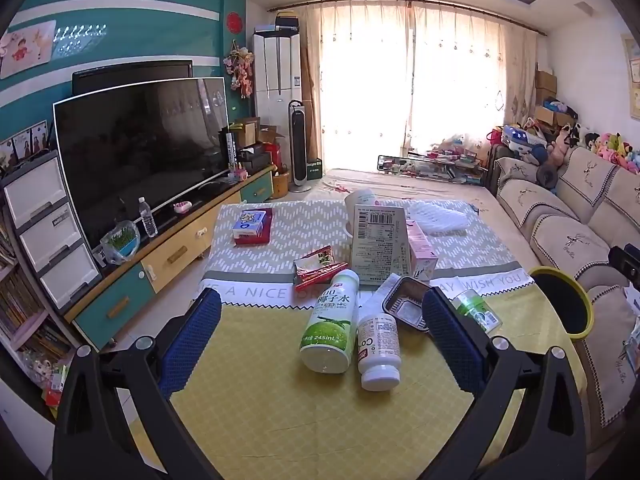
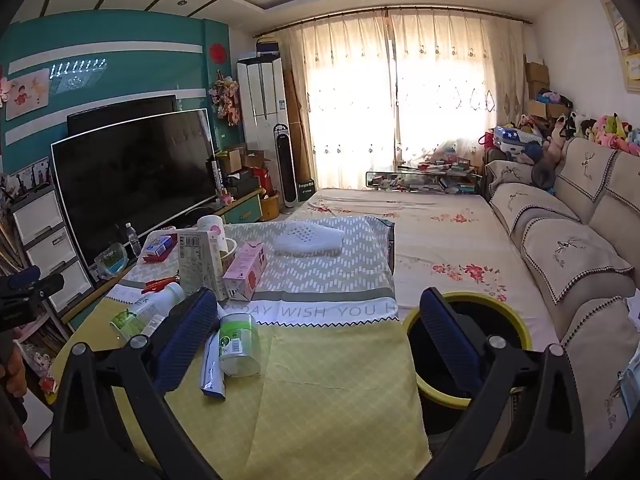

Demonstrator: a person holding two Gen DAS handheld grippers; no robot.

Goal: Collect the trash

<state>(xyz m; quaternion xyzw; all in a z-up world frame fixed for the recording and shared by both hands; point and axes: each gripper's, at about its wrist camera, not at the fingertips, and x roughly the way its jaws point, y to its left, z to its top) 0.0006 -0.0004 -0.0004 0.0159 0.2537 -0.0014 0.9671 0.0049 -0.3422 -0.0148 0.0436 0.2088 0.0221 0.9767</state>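
The left gripper hangs over the yellow tablecloth with its jaws spread wide and nothing between the pads; the right gripper is likewise wide apart and holds nothing, one finger over the bin's mouth

The trash lies clustered mid-table: a green coconut-water bottle on its side, touching a white pill bottle just beside it; behind these a black plastic tray and a red snack wrapper; a small green-labelled jar lies tipped next to a flattened white tube; farther back a tall carton stands upright with a pink box leaning against it, a paper cup behind them, and a red-and-blue box well apart to the left; a white perforated mat rests at the far side

The yellow-rimmed bin stands at the table's right edge, between table and sofa; the tray and jar lie between the two bottles and the bin; a television lines the left wall
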